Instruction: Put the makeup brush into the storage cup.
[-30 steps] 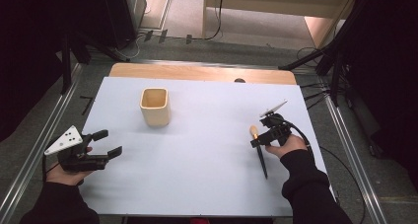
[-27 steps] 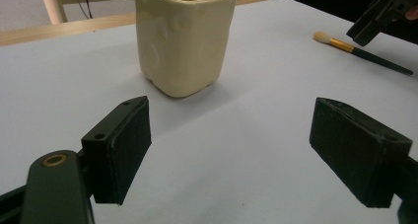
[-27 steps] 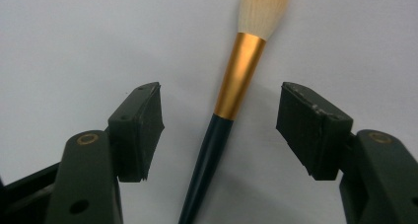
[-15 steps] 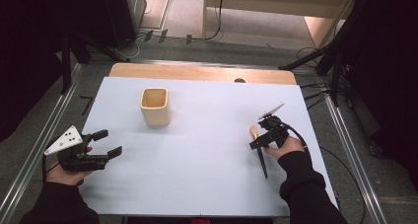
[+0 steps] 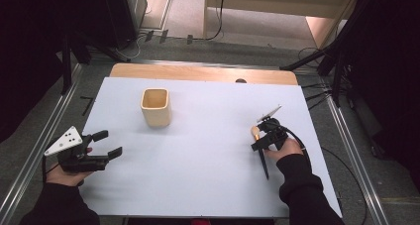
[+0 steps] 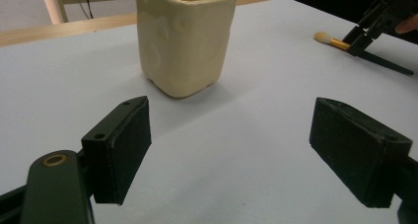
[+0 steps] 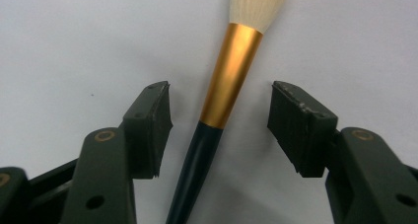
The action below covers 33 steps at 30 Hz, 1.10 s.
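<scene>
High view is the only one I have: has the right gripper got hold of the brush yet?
Observer: Not yet. In the right gripper view the right gripper has just been closing, with the brush between its jaws, but a gap shows on both sides.
Operator: Which part sits between them?
Observer: The gold collar below the pale bristles, where the dark handle starts.
Operator: And the left gripper?
Observer: The left gripper is open with nothing between its jaws, facing the cup.

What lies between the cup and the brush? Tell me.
Nothing: bare white table top separates the cup from the brush, as the high view shows.
</scene>
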Each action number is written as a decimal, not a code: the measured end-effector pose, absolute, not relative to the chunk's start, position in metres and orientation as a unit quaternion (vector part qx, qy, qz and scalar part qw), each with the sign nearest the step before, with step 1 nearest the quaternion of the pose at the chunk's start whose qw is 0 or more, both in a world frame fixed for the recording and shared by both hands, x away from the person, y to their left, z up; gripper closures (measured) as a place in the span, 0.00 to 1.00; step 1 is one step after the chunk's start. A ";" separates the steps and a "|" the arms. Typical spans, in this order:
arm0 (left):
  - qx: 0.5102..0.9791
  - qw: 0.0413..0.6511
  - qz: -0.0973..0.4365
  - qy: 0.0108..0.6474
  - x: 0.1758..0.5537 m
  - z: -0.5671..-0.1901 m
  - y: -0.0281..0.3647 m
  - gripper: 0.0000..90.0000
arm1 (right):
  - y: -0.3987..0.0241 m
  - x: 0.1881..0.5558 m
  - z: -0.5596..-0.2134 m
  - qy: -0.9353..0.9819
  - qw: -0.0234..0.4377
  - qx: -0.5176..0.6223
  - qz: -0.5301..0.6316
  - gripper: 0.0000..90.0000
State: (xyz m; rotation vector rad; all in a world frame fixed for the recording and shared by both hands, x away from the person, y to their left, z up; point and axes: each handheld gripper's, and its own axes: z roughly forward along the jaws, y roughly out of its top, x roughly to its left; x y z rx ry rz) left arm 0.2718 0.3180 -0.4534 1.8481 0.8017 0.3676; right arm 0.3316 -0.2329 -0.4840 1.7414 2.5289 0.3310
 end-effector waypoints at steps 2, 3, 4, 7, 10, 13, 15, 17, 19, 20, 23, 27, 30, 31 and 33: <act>0.772 0.519 0.154 0.334 0.272 -0.453 0.318 0.19 | -0.230 0.330 -0.484 0.822 0.041 0.560 0.100 0.52; 0.771 0.520 0.154 0.335 0.272 -0.453 0.318 0.19 | -0.229 0.330 -0.485 0.822 0.047 0.560 0.096 0.52; 0.771 0.520 0.154 0.335 0.272 -0.453 0.318 0.19 | -0.229 0.330 -0.484 0.822 0.045 0.560 0.093 0.52; 0.771 0.519 0.154 0.335 0.272 -0.453 0.318 0.19 | -0.229 0.331 -0.484 0.821 0.045 0.561 0.091 0.54; 0.771 0.520 0.153 0.335 0.272 -0.453 0.318 0.19 | -0.229 0.331 -0.484 0.822 0.045 0.561 0.088 0.57; 0.771 0.519 0.154 0.336 0.272 -0.453 0.318 0.19 | -0.229 0.332 -0.483 0.824 0.044 0.558 0.083 0.60; 0.771 0.519 0.154 0.336 0.272 -0.453 0.318 0.19 | -0.229 0.332 -0.483 0.825 0.043 0.557 0.083 0.66; 0.771 0.519 0.153 0.336 0.272 -0.453 0.318 0.19 | -0.229 0.332 -0.482 0.826 0.037 0.557 0.084 0.75; 0.771 0.519 0.153 0.335 0.272 -0.453 0.318 0.19 | -0.229 0.332 -0.482 0.829 0.039 0.552 0.084 0.77; 0.771 0.520 0.154 0.335 0.272 -0.453 0.318 0.19 | -0.229 0.332 -0.482 0.828 0.037 0.553 0.086 0.78; 0.771 0.519 0.154 0.335 0.272 -0.453 0.318 0.19 | -0.232 0.332 -0.482 0.831 0.034 0.549 0.085 0.87; 0.773 0.517 0.153 0.335 0.272 -0.453 0.319 0.19 | -0.234 0.333 -0.482 0.832 0.025 0.546 0.092 0.87; 0.772 0.517 0.150 0.337 0.272 -0.454 0.318 0.19 | -0.234 0.333 -0.482 0.833 0.024 0.545 0.092 0.87; 0.773 0.517 0.150 0.336 0.272 -0.454 0.318 0.19 | -0.235 0.334 -0.482 0.834 0.022 0.543 0.092 0.87; 0.772 0.518 0.151 0.336 0.272 -0.454 0.318 0.19 | -0.237 0.335 -0.482 0.832 0.017 0.546 0.097 0.87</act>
